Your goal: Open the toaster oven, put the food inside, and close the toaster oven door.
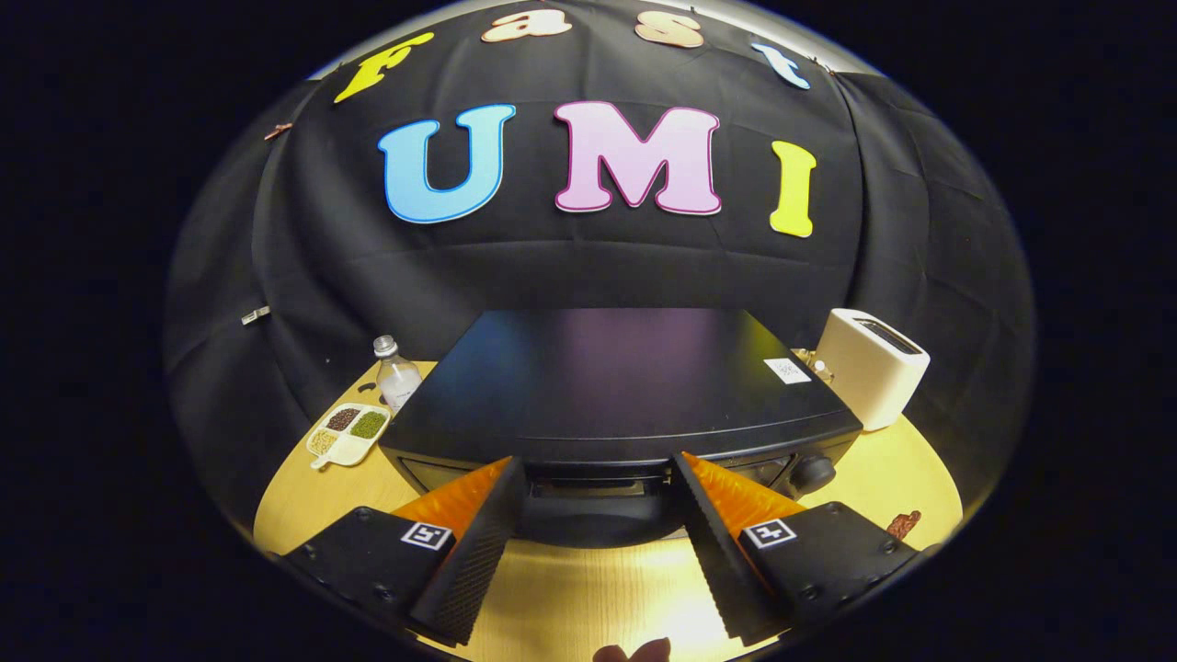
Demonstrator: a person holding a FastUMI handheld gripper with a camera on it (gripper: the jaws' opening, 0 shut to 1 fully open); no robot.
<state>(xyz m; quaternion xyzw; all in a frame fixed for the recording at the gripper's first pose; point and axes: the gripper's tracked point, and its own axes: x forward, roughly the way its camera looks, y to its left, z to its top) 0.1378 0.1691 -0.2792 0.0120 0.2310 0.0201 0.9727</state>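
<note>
A black toaster oven (607,386) stands on the wooden table (588,588), seen from above its front. My gripper (598,464) is open, its fingers spread wide just in front of the oven's upper front edge. The door handle (598,485) lies between the fingertips, and neither finger touches it. The door looks shut. A knob (812,473) sits at the oven's front right. A small reddish-brown piece of food (904,524) lies on the table to the right of the right finger.
A white slot toaster (869,377) stands right of the oven. To the oven's left are a clear bottle (395,372) and a divided dish (349,432) of grains. A small brownish shape (634,651) shows at the table's near edge.
</note>
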